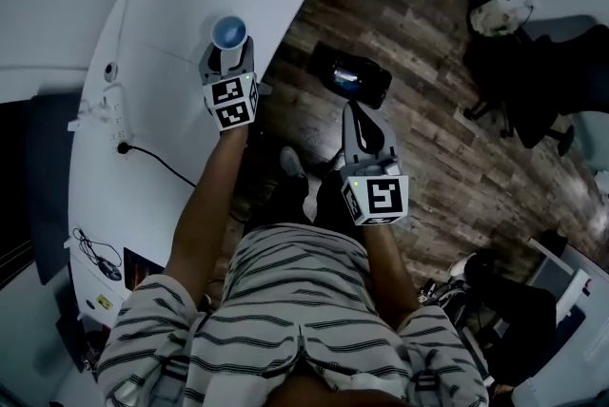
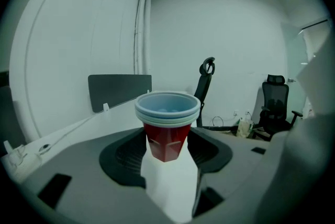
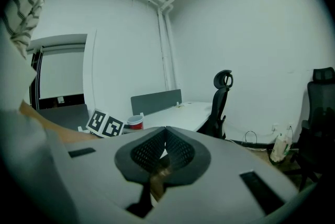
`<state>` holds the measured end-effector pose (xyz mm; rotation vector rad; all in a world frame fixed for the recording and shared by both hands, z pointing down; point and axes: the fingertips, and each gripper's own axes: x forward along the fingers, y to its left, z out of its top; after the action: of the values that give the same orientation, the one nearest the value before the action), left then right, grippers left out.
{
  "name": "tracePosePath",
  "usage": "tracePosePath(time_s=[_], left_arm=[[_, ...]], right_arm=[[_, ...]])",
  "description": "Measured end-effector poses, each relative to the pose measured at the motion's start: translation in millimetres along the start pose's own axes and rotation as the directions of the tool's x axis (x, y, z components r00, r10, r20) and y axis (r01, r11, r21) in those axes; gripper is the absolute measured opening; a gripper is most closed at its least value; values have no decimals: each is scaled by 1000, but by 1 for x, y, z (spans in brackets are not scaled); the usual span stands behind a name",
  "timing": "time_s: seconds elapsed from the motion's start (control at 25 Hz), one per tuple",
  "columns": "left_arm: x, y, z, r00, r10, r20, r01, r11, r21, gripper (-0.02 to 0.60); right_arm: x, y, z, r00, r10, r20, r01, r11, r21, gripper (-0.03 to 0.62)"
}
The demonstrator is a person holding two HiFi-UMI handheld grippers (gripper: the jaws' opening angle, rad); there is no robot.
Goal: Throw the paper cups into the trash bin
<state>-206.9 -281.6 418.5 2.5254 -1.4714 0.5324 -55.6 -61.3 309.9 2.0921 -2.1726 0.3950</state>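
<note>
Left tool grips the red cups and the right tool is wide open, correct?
Not quite. The left tool does grip the red cups, but the right tool is shut, jaws together with nothing between them, as the right gripper view shows.

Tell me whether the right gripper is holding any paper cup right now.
No: the right gripper has its jaws shut together with nothing between them, while the stacked paper cups sit in the left gripper.
</note>
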Motion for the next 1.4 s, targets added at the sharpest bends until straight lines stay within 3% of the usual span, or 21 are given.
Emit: tracePosePath(time_s=[0.76, 1.4], left_arm=[[-56, -96, 67, 993, -100, 67, 97, 994, 48, 264], [-95, -187, 89, 959, -267, 100, 259, 962, 87, 264]], right_arm=[[-58, -71, 36, 991, -111, 69, 109, 993, 36, 11], [-102, -112, 50, 967, -223, 120, 220, 975, 39, 11]])
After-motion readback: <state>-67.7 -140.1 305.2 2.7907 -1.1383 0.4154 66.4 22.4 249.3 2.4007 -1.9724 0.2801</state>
